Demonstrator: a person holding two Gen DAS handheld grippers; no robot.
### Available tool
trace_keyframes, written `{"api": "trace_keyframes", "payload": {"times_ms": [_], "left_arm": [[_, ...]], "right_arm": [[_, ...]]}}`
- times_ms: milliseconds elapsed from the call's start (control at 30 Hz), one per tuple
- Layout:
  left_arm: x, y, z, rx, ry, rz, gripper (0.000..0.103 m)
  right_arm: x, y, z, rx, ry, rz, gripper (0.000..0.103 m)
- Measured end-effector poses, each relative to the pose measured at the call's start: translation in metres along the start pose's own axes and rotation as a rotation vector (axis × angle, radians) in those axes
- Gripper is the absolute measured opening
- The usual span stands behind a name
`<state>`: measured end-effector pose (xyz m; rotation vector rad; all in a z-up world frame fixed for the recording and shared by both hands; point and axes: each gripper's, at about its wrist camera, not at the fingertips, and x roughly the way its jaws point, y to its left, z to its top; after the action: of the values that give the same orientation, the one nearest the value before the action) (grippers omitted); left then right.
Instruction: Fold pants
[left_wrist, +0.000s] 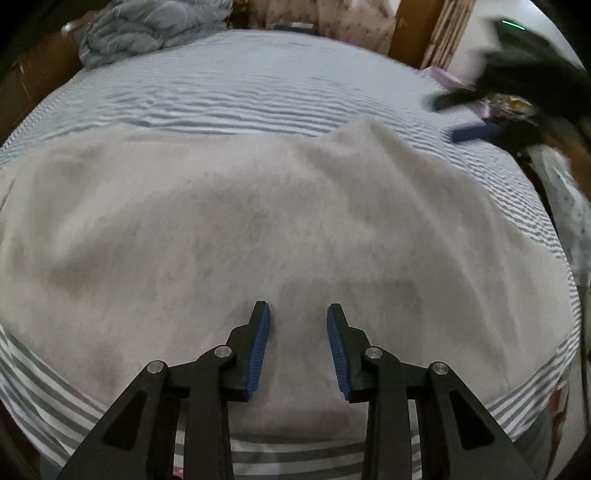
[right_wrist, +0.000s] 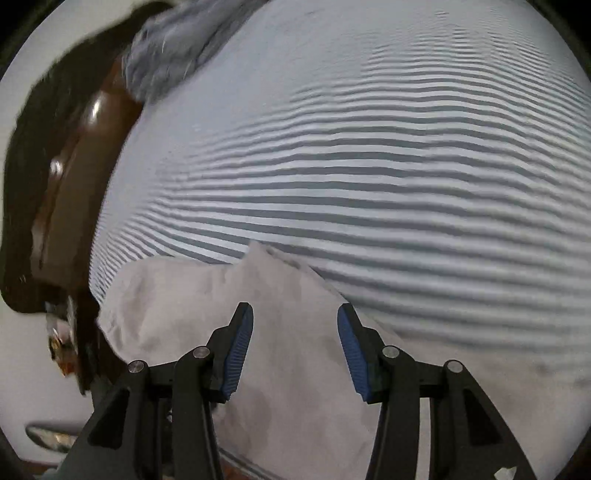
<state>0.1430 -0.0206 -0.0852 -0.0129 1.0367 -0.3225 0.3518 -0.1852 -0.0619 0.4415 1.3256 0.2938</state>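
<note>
The pale grey pants (left_wrist: 229, 221) lie spread flat on the striped bed sheet (left_wrist: 240, 85), with one corner raised at the far right. My left gripper (left_wrist: 298, 314) is open and empty, hovering just over the near part of the fabric. In the right wrist view the pants (right_wrist: 192, 295) show as a pale patch at the lower left on the sheet (right_wrist: 369, 166). My right gripper (right_wrist: 295, 314) is open and empty above the pants' edge. It also shows blurred at the far right of the left wrist view (left_wrist: 480, 114).
A rumpled grey-blue blanket (left_wrist: 147, 29) lies at the far left corner of the bed; it also shows in the right wrist view (right_wrist: 173, 44). A brown wooden bed frame (right_wrist: 77, 173) runs along the left. Wooden furniture (left_wrist: 424, 29) stands behind the bed.
</note>
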Motion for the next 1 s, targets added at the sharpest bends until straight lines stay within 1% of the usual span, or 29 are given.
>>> {"api": "trace_keyframes", "payload": {"times_ms": [33, 67, 100, 133, 200, 233, 300, 400, 433, 500, 533, 600, 667, 733, 800, 833, 900, 1000], "left_arm": [[0.0, -0.003, -0.002, 0.012, -0.004, 0.005, 0.034], [0.0, -0.003, -0.005, 0.024, -0.011, 0.01, 0.034], [-0.001, -0.004, -0.009, 0.031, -0.019, 0.015, 0.034], [-0.003, -0.003, -0.013, 0.033, -0.022, 0.016, 0.034], [-0.004, -0.001, -0.017, 0.034, -0.032, 0.01, 0.034], [-0.004, -0.001, -0.018, 0.036, -0.035, 0.008, 0.034], [-0.004, 0.0, -0.017, 0.038, -0.041, 0.005, 0.034], [-0.003, 0.002, -0.016, 0.021, -0.051, 0.003, 0.034], [-0.003, 0.002, -0.015, 0.015, -0.053, 0.002, 0.034], [-0.003, 0.004, -0.015, 0.006, -0.056, -0.002, 0.034], [-0.004, 0.003, -0.016, 0.004, -0.058, -0.003, 0.034], [-0.004, 0.003, -0.018, 0.003, -0.059, -0.005, 0.034], [-0.005, 0.003, -0.018, 0.006, -0.059, -0.007, 0.034], [-0.004, 0.004, -0.017, 0.006, -0.059, -0.009, 0.034], [-0.004, 0.005, -0.018, 0.005, -0.062, -0.01, 0.034], [-0.003, 0.006, -0.017, 0.006, -0.063, -0.009, 0.034], [-0.003, 0.006, -0.018, 0.009, -0.065, -0.01, 0.034], [-0.003, 0.007, -0.018, 0.009, -0.071, -0.017, 0.034]], "right_arm": [[0.01, 0.011, 0.004, -0.012, 0.021, 0.01, 0.045], [0.02, 0.013, 0.016, -0.013, 0.043, 0.029, 0.045], [0.028, 0.016, 0.017, -0.007, 0.068, 0.044, 0.045], [0.04, 0.016, 0.024, 0.001, 0.116, 0.074, 0.045], [0.05, 0.009, 0.034, 0.008, 0.178, 0.116, 0.045], [0.058, 0.01, 0.032, 0.005, 0.207, 0.137, 0.045], [0.066, 0.018, 0.019, -0.047, 0.268, 0.185, 0.045], [0.068, 0.028, -0.004, -0.168, 0.331, 0.228, 0.046], [0.072, 0.03, -0.011, -0.198, 0.363, 0.244, 0.046], [0.077, 0.032, -0.022, -0.238, 0.384, 0.249, 0.046], [0.081, 0.03, -0.022, -0.236, 0.385, 0.252, 0.046], [0.091, 0.028, -0.01, -0.177, 0.359, 0.284, 0.046], [0.096, 0.017, 0.005, -0.081, 0.325, 0.354, 0.046], [0.097, 0.008, 0.015, -0.022, 0.294, 0.409, 0.046], [0.101, 0.003, 0.022, 0.023, 0.291, 0.418, 0.046], [0.104, 0.005, 0.023, 0.025, 0.285, 0.399, 0.035], [0.099, 0.008, 0.022, -0.024, 0.266, 0.331, 0.022], [0.076, 0.009, 0.026, -0.03, 0.211, 0.369, 0.015]]}}
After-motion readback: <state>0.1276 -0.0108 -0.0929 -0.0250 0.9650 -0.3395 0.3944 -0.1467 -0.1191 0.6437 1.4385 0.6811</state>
